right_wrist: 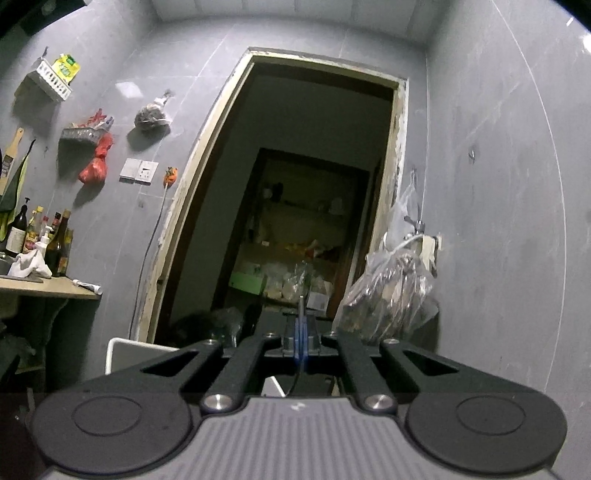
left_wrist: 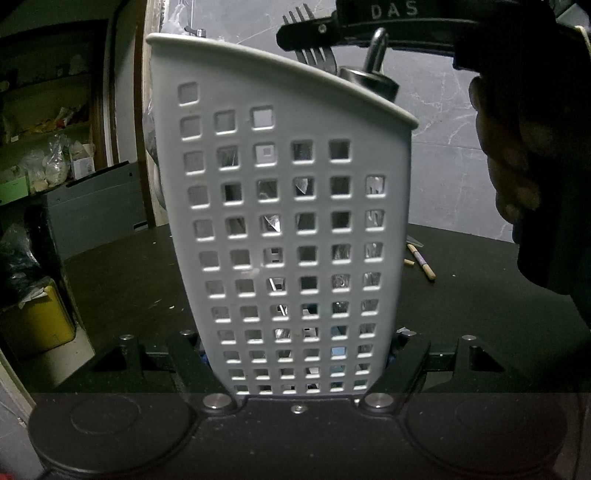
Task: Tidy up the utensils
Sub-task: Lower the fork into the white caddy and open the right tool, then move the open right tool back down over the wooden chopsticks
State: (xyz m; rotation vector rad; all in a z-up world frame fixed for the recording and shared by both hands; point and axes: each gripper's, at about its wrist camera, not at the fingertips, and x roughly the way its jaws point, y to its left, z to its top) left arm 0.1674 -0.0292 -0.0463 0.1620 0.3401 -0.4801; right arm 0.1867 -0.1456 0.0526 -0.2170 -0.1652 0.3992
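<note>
Left gripper (left_wrist: 299, 354) around utensil caddy (left_wrist: 284, 229)

**Readable lettering: one word**

The letters "DAS" stand in pale capitals on the black gripper body (left_wrist: 391, 14) at about one o'clock in the left wrist view. Bottle labels (right_wrist: 16, 236) at nine o'clock in the right wrist view are too small to read.

A home kitchen is showing here: sauce and wine bottles (right_wrist: 40, 240) are crowding the back edge of a counter (right_wrist: 48, 288), bags are hanging from wall racks (right_wrist: 48, 83) on grey tiles, and pantry shelves (right_wrist: 291, 273) are sitting beyond the doorway.
</note>
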